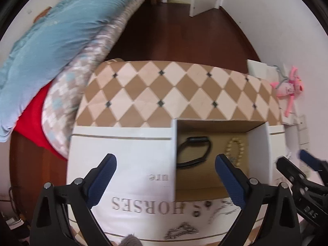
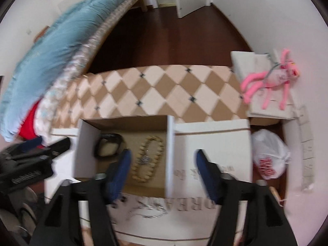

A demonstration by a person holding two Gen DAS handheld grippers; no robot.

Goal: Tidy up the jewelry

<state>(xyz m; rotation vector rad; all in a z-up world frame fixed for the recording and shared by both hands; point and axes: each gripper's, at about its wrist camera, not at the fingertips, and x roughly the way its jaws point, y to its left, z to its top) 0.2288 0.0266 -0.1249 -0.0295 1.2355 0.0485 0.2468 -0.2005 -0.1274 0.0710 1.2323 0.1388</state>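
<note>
A: What are the two tongs doing?

B: Both stand wide open with nothing between the pads. The left tongs point(image 1: 166, 164) hang over the white printed flap point(image 1: 123, 164) on the left side of the box, with the right-hand blue pad point(image 1: 229, 176) over the near edge of the open compartment. The right tongs point(image 2: 162, 162) straddle the white divider wall point(image 2: 170, 153), one pad over the compartment, the other over the white flap to its right.

A: And the jewelry?

B: Part of it lies inside the cardboard box point(image 2: 90, 143), on its brown floor — a black band point(image 2: 108, 145), looped like a watch strap, at the left, and a beaded bracelet point(image 2: 147, 160) of pale gold beads beside it, with a small silvery piece point(image 2: 144, 161) lying across the beads. The band and the bracelet lie near each other; whether they touch I cannot tell.

A: Anything outside the box?

B: Yes — on the near white surface with the large grey lettering there are silver chains point(image 2: 151, 208) in a loose tangle. The left view also shows two small dark rings point(image 1: 202, 209) and another silvery cluster point(image 1: 181, 230) nearer the camera, all blurred.

A: What does it all rest on?

B: A worktop point(image 1: 164, 90) covered in a tan and cream diamond pattern. A bed with a blue quilt point(image 1: 51, 47) is at the left, a pink plush toy point(image 2: 272, 78) at the right.
</note>
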